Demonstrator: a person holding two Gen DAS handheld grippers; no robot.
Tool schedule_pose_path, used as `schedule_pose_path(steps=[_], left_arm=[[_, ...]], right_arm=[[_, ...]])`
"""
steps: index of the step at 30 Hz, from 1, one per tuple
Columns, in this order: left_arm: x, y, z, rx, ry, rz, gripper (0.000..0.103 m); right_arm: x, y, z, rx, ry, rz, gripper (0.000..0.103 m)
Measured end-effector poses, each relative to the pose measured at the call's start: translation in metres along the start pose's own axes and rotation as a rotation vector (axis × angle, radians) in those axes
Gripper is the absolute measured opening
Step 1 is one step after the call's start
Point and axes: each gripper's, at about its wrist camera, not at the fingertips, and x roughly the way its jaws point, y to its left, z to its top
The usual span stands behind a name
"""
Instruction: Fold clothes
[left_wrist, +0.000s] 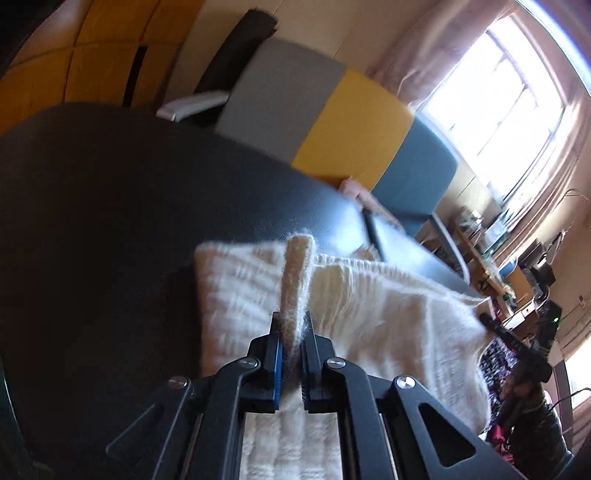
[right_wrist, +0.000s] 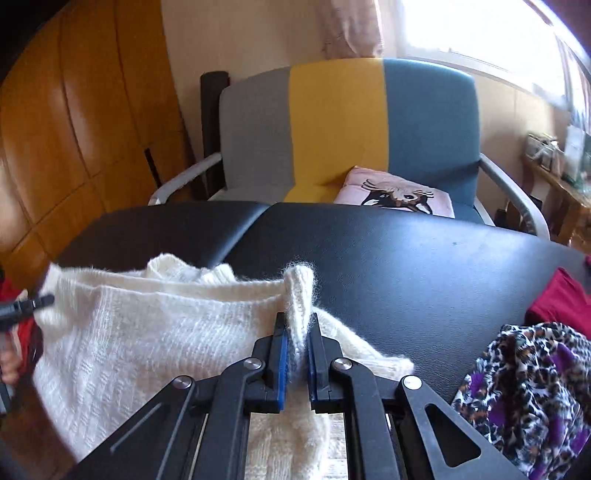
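Note:
A cream fuzzy knit sweater (left_wrist: 369, 314) lies over a black padded table (left_wrist: 129, 221). My left gripper (left_wrist: 293, 328) is shut on a pinched edge of the sweater, which stands up between the jaws. My right gripper (right_wrist: 298, 328) is shut on another edge of the same sweater (right_wrist: 147, 332) and holds it up above the table (right_wrist: 406, 258). The right gripper's tip shows at the right in the left wrist view (left_wrist: 491, 325); the left gripper's tip shows at the left edge in the right wrist view (right_wrist: 33, 304).
A leopard-print garment (right_wrist: 524, 398) and a red garment (right_wrist: 557, 302) lie on the table's right side. Behind the table stands a grey, yellow and blue armchair (right_wrist: 332, 122) with a pink cushion (right_wrist: 399, 195). A wooden wardrobe (right_wrist: 74, 129) is at left.

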Motion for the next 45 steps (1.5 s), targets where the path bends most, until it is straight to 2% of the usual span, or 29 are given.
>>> schedule_pose_path(steps=[8, 12, 16, 18, 19, 20, 22, 24, 26, 27, 28, 31, 36, 37, 39, 42, 44, 45], left_arm=[[0.037, -0.004, 0.034, 0.018, 0.031, 0.132, 0.006], [0.065, 0.002, 0.031, 0.014, 0.085, 0.212, 0.007], [0.069, 0.000, 0.022, 0.020, 0.043, 0.236, 0.010], [0.067, -0.002, 0.020, 0.013, 0.028, 0.253, 0.015], [0.064, -0.003, 0.020, -0.004, 0.021, 0.265, 0.017], [0.057, -0.007, 0.021, -0.013, -0.009, 0.291, 0.023], [0.038, -0.018, 0.022, -0.021, -0.087, 0.356, 0.023], [0.023, -0.039, 0.018, 0.032, -0.149, 0.324, 0.030], [0.009, -0.062, 0.013, 0.097, -0.207, 0.275, 0.038], [0.009, -0.076, 0.009, 0.142, -0.208, 0.240, 0.042], [0.014, -0.090, 0.004, 0.197, -0.191, 0.202, 0.042], [0.038, -0.128, -0.016, 0.316, -0.112, 0.107, 0.042], [0.070, -0.186, -0.052, 0.438, -0.017, -0.022, 0.042], [0.075, -0.198, -0.058, 0.466, -0.001, -0.044, 0.042], [0.084, -0.218, -0.065, 0.512, 0.021, -0.077, 0.042], [0.086, -0.238, -0.080, 0.586, 0.070, -0.137, 0.042], [0.085, -0.247, -0.092, 0.629, 0.120, -0.187, 0.042], [0.084, -0.248, -0.098, 0.649, 0.156, -0.212, 0.042]], right_arm=[[0.034, -0.006, 0.006, 0.060, 0.045, -0.050, 0.009], [0.055, -0.010, 0.000, 0.101, 0.078, -0.086, 0.009], [0.065, -0.016, -0.009, 0.148, 0.112, -0.096, 0.014], [0.067, -0.019, -0.010, 0.162, 0.116, -0.089, 0.024], [0.067, -0.020, -0.011, 0.168, 0.115, -0.085, 0.024], [0.066, -0.021, -0.012, 0.173, 0.114, -0.079, 0.025], [0.065, -0.023, -0.013, 0.186, 0.111, -0.066, 0.028], [0.056, -0.027, -0.012, 0.206, 0.092, -0.045, 0.041], [0.043, -0.031, -0.011, 0.226, 0.060, -0.019, 0.044], [0.032, -0.033, -0.013, 0.233, 0.040, 0.010, 0.045], [0.022, -0.035, -0.015, 0.240, 0.023, 0.042, 0.045], [-0.006, -0.040, -0.030, 0.264, 0.022, 0.187, 0.056], [-0.034, -0.036, -0.069, 0.235, 0.105, 0.380, 0.059], [-0.036, -0.033, -0.075, 0.230, 0.119, 0.401, 0.060], [-0.038, -0.028, -0.086, 0.221, 0.147, 0.435, 0.071], [-0.041, -0.019, -0.103, 0.210, 0.197, 0.503, 0.071], [-0.042, -0.011, -0.113, 0.192, 0.255, 0.606, 0.072], [-0.043, -0.006, -0.116, 0.178, 0.290, 0.675, 0.076]])
